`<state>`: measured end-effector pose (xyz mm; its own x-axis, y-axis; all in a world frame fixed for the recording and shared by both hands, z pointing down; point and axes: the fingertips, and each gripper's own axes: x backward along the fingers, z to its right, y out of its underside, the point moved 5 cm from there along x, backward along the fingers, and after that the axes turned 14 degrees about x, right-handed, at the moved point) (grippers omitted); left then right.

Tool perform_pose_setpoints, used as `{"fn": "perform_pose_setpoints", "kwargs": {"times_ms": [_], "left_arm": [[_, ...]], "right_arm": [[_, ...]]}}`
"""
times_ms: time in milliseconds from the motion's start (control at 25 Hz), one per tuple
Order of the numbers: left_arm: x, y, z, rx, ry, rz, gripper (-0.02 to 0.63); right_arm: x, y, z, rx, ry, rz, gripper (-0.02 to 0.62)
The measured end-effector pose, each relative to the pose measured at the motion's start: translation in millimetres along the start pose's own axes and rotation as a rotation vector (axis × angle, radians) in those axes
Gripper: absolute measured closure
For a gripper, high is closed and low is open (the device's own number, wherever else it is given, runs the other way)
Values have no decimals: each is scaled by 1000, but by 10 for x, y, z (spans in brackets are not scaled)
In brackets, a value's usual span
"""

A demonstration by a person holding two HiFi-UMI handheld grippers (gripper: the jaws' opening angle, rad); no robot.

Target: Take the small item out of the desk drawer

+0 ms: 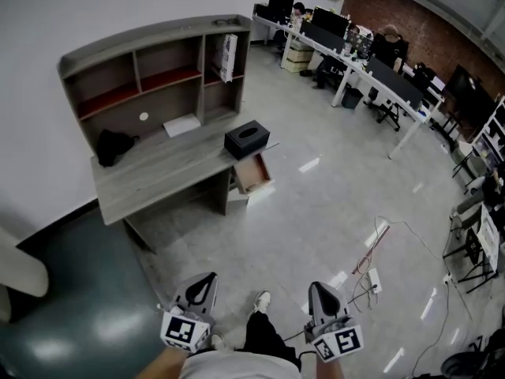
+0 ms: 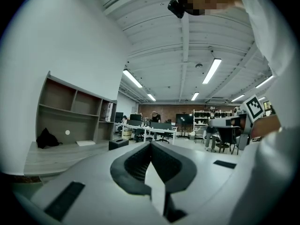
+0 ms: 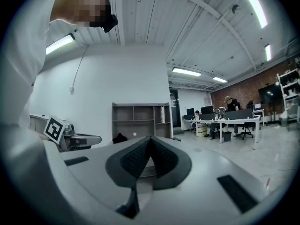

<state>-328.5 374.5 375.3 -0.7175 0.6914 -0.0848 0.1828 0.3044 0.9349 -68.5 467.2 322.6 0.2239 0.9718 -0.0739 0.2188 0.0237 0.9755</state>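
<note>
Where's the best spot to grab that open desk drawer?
Grip the drawer by its front panel's top edge, coming from the open floor in front of the desk. It already juts out from under the desktop, leaving that edge exposed; no handle can be made out.

An open-plan office: long white desks (image 1: 357, 66) lined with monitors (image 1: 331, 22).

We're wearing a white top (image 1: 237, 367), dark trousers (image 1: 264, 336), a white shoe (image 1: 261, 299); left gripper (image 1: 205, 281) and right gripper (image 1: 317, 289) are grey, dark-padded, with black-and-white marker cubes (image 1: 185, 330).
</note>
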Motion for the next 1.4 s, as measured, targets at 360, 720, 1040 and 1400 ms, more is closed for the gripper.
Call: {"fn": "perform_pose_setpoints", "kwargs": {"times_ms": [360,720,1040,1400], "left_arm": [[-1297,-78,93,-25,-12,8,588],[-2811,-125,186,10,-99,-10,588],[-3300,-260,81,-3,-182,-13,588],[-3864,-312,-416,-4,-144,-25,588]], "right_arm": [[-1148,145,1019,-4,-91,87,574],[-2054,455,2351,-33,-211,73,574],[-2483,587,2744,-82,-276,68,574],[-3029,577,2922,-58,-221,66,574]]}}
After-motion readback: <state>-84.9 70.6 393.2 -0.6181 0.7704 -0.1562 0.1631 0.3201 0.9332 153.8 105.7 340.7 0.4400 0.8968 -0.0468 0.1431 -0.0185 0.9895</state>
